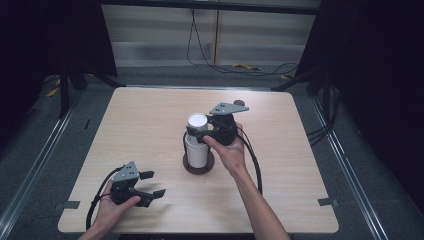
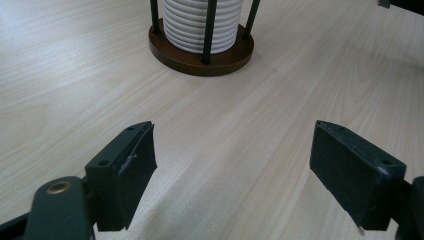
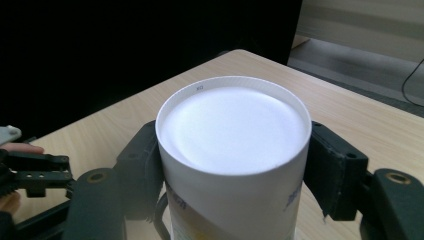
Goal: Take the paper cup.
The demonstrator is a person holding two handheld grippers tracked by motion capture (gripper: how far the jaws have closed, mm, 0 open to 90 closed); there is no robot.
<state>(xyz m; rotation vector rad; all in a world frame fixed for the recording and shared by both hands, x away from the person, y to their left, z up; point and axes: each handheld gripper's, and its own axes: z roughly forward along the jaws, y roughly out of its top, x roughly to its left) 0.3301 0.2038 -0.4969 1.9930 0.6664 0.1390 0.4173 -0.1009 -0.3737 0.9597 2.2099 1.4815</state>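
The right gripper (image 3: 232,165) clamps the topmost paper cup (image 3: 232,135), which is upside down with its white bottom facing up, one black jaw pressed against each side just under the rim of that bottom. The cup caps a stack of white cups (image 1: 197,150) that stands inside a holder with thin dark rods on a round brown wooden base (image 1: 198,166), near the middle of the table (image 1: 300,175). The main risk, as I judge it, is that the nested cups cling together: a straight pull could bring two or three up at once, or drag the whole holder along, since nothing pins the base down. A squeeze that is too hard could also dent the thin paper wall, and a tilted lift could catch the cup against a rod and tip the stack. The left gripper (image 1: 152,183) rests low on the table toward the near left corner, its jaws spread wide with nothing between them; in the left gripper view the holder's base (image 2: 201,50) and the ribbed stack (image 2: 200,22) lie straight ahead, well apart from its fingertips (image 2: 135,160). It is too far off to steady the base, so any drag would go unchecked.
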